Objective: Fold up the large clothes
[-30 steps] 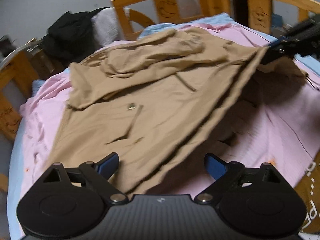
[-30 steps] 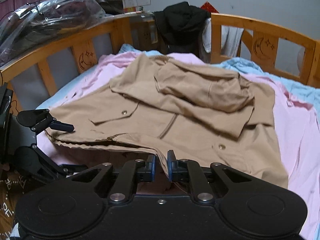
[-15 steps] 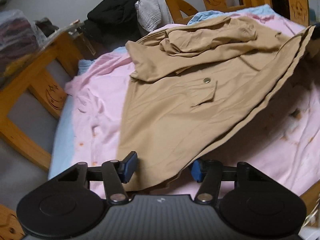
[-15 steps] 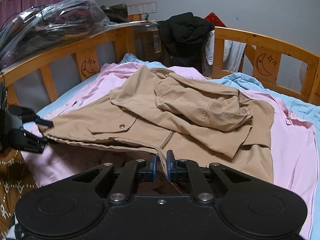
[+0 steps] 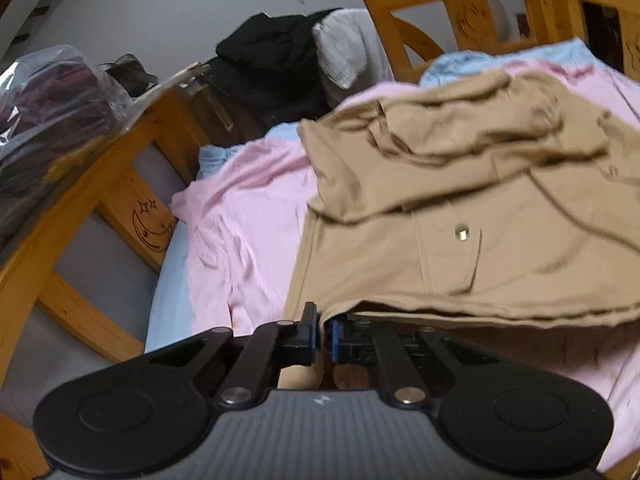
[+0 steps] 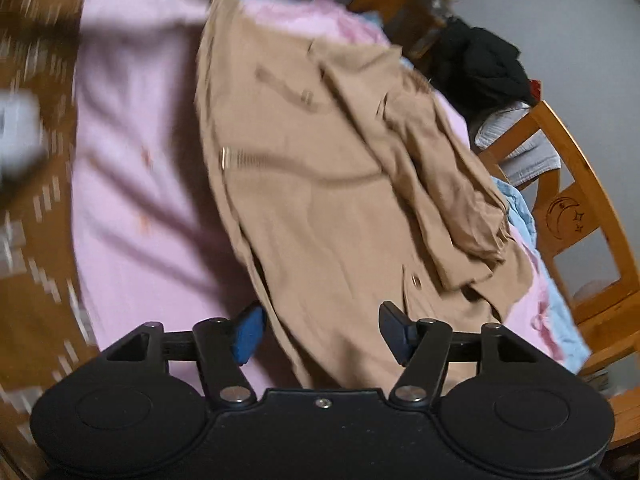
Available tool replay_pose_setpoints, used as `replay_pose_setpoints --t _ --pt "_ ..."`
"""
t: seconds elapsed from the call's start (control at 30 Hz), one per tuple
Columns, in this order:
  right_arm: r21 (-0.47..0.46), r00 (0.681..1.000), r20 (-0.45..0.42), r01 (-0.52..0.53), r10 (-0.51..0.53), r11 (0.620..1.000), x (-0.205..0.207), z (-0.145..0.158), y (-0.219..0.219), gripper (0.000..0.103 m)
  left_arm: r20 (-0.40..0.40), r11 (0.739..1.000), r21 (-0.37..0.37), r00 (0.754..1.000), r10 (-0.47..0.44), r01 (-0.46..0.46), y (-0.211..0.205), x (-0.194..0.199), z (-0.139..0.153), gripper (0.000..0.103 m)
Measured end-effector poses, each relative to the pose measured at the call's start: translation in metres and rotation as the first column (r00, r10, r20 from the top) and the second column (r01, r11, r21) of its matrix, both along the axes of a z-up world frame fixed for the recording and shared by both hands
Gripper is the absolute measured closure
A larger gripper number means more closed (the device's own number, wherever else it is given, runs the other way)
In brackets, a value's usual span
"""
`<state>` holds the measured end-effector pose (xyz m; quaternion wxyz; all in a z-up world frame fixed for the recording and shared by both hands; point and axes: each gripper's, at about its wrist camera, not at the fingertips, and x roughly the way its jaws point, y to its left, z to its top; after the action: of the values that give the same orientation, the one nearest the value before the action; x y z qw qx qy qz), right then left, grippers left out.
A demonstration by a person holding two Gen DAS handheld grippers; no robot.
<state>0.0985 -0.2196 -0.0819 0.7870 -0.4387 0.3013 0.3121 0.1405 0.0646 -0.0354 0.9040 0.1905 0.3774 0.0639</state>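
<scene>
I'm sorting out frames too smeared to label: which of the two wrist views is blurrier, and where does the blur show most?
Right wrist view: heavy motion smear, worst on the brown patterned cloth at left; the tan jacket is soft, the gripper body sharp. Left wrist view: milder blur on the jacket; bed rail fairly crisp, bowed by the fisheye.

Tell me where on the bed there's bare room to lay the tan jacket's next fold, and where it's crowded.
Free: the pink sheet between the tan jacket and the wooden side rail; in the right wrist view, more pink sheet beside the jacket's long edge. Crowded: the far corner, where black clothes and a grey-white cloth hang on the rail.
</scene>
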Motion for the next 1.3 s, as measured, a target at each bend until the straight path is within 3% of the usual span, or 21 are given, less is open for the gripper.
replay_pose_setpoints --t 0.2,0.37,0.63,0.8,1.03,1.13,1.23,1.3 --pt "-0.241 0.99 0.129 0.088 -0.058 0.967 0.016 -0.035 -0.033 0.044 0.055 1.0 -0.02 0.998 0.011 -0.01 0.004 0.004 0.021 0.096" --pt "-0.206 0.985 0.096 0.161 -0.144 0.965 0.027 -0.017 -0.066 0.051 0.03 1.0 -0.001 1.0 0.003 -0.003 0.007 -0.002 0.013 0.096" --pt "-0.166 1.0 -0.001 0.027 -0.028 0.986 0.018 0.007 -0.08 0.055 0.001 1.0 0.003 1.0 0.018 -0.018 0.005 -0.012 0.002 0.096" --pt "-0.081 0.994 -0.065 0.081 -0.086 0.993 0.014 0.037 -0.086 0.068 -0.006 1.0 -0.001 1.0 0.022 -0.022 0.007 -0.01 0.0 0.096" --pt "-0.16 0.989 -0.103 0.089 -0.106 0.983 0.024 0.001 -0.081 0.067 0.004 1.0 0.0 1.0 0.012 -0.012 0.007 -0.011 0.004 0.096" --pt "-0.179 0.991 -0.081 0.092 -0.107 0.98 0.023 -0.011 -0.077 0.068 0.002 1.0 0.002 1.0 0.009 -0.009 0.008 -0.01 0.003 0.096" --pt "-0.189 0.995 -0.054 0.077 -0.089 0.979 0.019 -0.014 -0.08 0.081 -0.007 1.0 0.003 1.0 0.009 -0.009 0.008 -0.01 0.002 0.096" --pt "-0.203 0.996 -0.042 0.069 -0.079 0.977 0.015 -0.013 -0.083 0.084 -0.008 1.0 0.003 1.0 0.007 -0.007 0.009 -0.011 0.002 0.096"
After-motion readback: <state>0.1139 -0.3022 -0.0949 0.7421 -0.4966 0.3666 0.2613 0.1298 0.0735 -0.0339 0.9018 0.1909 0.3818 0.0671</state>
